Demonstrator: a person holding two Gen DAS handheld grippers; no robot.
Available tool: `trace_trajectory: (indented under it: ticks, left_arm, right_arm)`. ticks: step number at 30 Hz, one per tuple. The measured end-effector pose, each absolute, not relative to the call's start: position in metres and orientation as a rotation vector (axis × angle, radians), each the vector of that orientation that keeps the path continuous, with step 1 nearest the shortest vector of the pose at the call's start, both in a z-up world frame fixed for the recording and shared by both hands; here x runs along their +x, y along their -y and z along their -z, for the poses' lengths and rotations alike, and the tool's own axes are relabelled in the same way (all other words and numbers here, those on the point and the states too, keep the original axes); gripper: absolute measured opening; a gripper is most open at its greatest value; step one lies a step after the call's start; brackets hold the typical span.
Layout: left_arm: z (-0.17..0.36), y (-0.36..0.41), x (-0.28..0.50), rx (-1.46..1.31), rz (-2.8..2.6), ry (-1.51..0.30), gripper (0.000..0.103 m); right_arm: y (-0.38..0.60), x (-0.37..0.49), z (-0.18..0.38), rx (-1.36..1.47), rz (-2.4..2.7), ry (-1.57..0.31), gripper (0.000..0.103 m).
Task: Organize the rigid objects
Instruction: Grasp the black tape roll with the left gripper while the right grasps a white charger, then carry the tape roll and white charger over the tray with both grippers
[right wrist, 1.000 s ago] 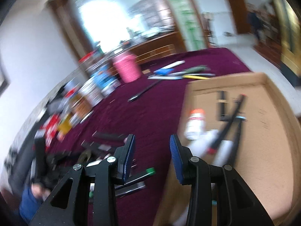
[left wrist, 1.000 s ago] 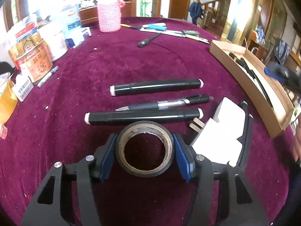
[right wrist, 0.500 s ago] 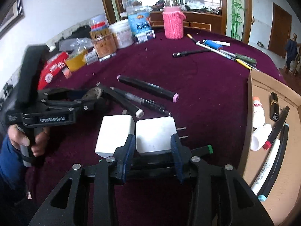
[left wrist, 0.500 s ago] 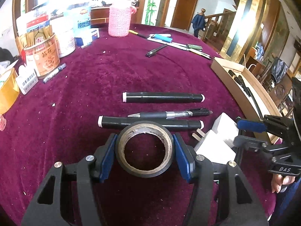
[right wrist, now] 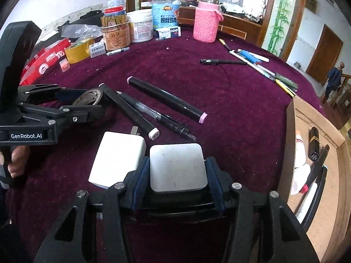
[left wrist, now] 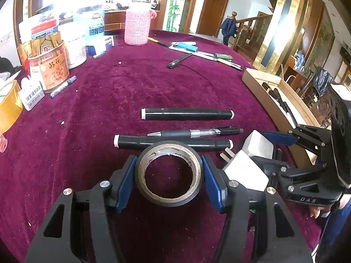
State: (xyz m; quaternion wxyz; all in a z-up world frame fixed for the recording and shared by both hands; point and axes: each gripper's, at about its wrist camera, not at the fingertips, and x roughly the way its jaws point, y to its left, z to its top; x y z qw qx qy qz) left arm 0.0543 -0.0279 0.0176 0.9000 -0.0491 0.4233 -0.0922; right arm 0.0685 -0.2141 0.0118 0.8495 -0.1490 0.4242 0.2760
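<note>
Evidently rigid and light, the black roll of tape (left wrist: 167, 173) sits clamped across its outer rim in the left gripper (left wrist: 167, 180), near the black markers (left wrist: 172, 143). Right gripper (right wrist: 177, 175) brackets a smooth white charger block (right wrist: 177, 167); flat sides grip best.

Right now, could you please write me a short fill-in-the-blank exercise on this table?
The left tongs hold a roll of black ____.
The white charger sits between the ____ tongs.
The knitted cover on the bottle is ____.
The cardboard tray lies to the ____ of the markers.

Missing: tape; right; pink; right
</note>
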Motion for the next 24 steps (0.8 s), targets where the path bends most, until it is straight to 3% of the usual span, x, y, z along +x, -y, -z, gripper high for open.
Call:
trace_trajectory:
  ticks: [24]
  left_arm:
    - [-0.044,0.048,0.044,-0.038,0.154,-0.731,0.057]
  right_arm:
    - [0.301,0.078,-0.064,0.106,-0.478,-0.691,0.045]
